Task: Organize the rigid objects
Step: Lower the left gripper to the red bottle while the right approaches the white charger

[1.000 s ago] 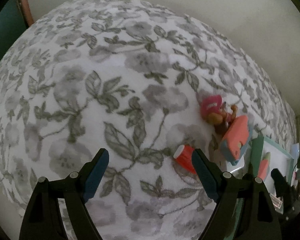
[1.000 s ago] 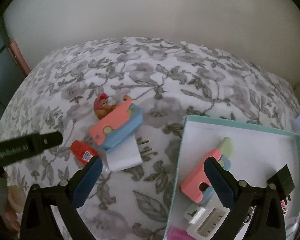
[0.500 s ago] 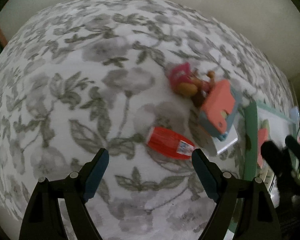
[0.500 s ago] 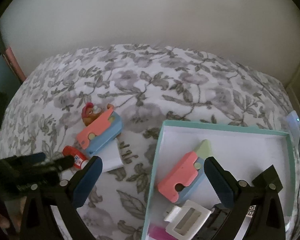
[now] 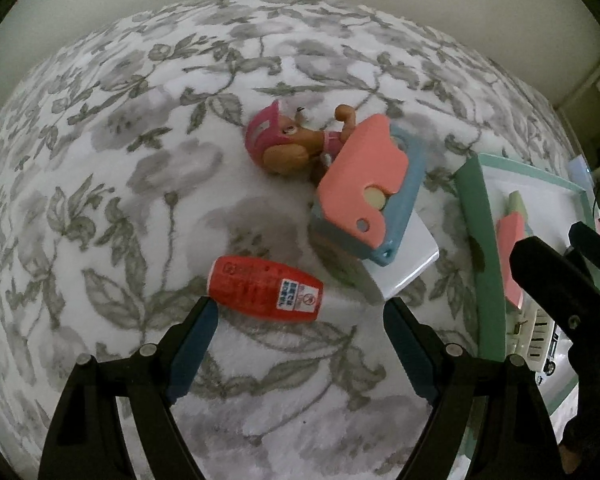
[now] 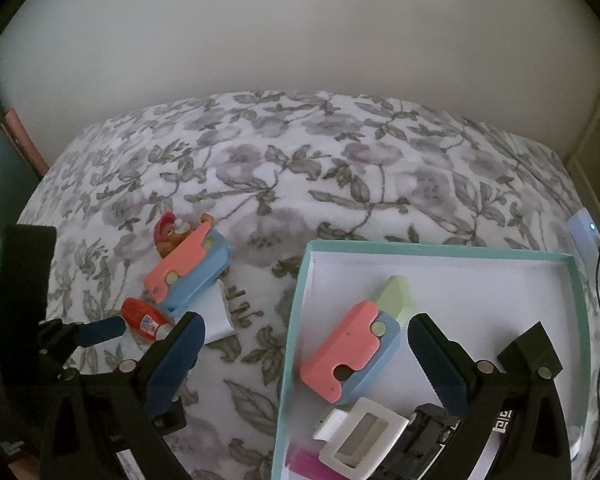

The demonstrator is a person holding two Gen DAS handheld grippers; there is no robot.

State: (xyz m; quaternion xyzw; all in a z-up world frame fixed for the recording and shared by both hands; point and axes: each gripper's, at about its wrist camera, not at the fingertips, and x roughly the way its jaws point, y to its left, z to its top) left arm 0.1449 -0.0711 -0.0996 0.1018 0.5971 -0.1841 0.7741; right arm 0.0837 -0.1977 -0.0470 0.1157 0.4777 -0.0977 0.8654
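The red tube [image 5: 265, 294] with a printed label lies on its side on the floral bedspread [image 5: 140, 152], towards the bed's left side and well clear of its far edge along the wall. Your left gripper [image 5: 296, 318] hangs just above it with the jaws wide apart, one blue pad just beside the tube's flat end, the other off past its white tip; nothing is gripped. Just beyond the tube, a pink and blue toy knife [image 5: 366, 194] rests tilted on a white card [image 5: 408, 258], and a toy dog figure [image 5: 290, 142] in a pink helmet lies against the knife's far end. To the right of these, nearer the bed's right edge, sits the teal box [image 6: 436, 249], white inside. It holds a second pink and blue toy knife [image 6: 350, 352] with its pale green blade out, a white buckle-shaped frame [image 6: 362, 436], a black piece with a key-pattern band [image 6: 432, 428] and something magenta [image 6: 306, 462] at its near corner. Your right gripper [image 6: 302, 342] is over the box's near left wall, jaws wide apart and holding nothing, one pad outside the box and one inside.
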